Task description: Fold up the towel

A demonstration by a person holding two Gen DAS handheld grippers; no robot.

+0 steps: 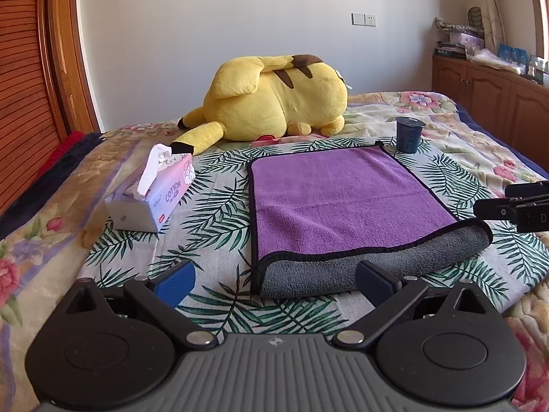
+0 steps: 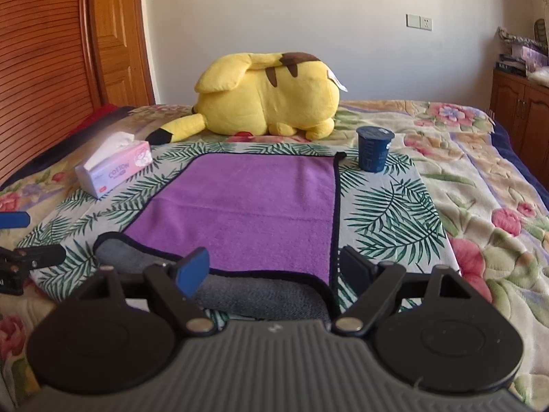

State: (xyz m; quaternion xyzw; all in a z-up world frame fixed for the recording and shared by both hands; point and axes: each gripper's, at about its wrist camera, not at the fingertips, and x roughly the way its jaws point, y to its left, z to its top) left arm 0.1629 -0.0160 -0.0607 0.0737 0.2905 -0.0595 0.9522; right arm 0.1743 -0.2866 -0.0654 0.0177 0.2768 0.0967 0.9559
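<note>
A purple towel (image 1: 343, 199) with a black hem and grey underside lies on a leaf-print cloth (image 1: 212, 213) on the bed. Its near edge is turned up in a grey roll. My left gripper (image 1: 274, 279) is open, its blue pads either side of the roll's left near corner, just short of it. In the right wrist view the towel (image 2: 254, 206) lies ahead and my right gripper (image 2: 274, 271) is open around the roll's right near corner. The right gripper also shows in the left wrist view (image 1: 514, 206), and the left one in the right wrist view (image 2: 20, 240).
A yellow plush toy (image 1: 274, 99) lies behind the towel. A tissue box (image 1: 154, 192) stands left of it and a dark blue cup (image 1: 410, 134) at its far right corner. A wooden wardrobe (image 1: 31, 86) is on the left, cabinets (image 1: 490, 92) on the right.
</note>
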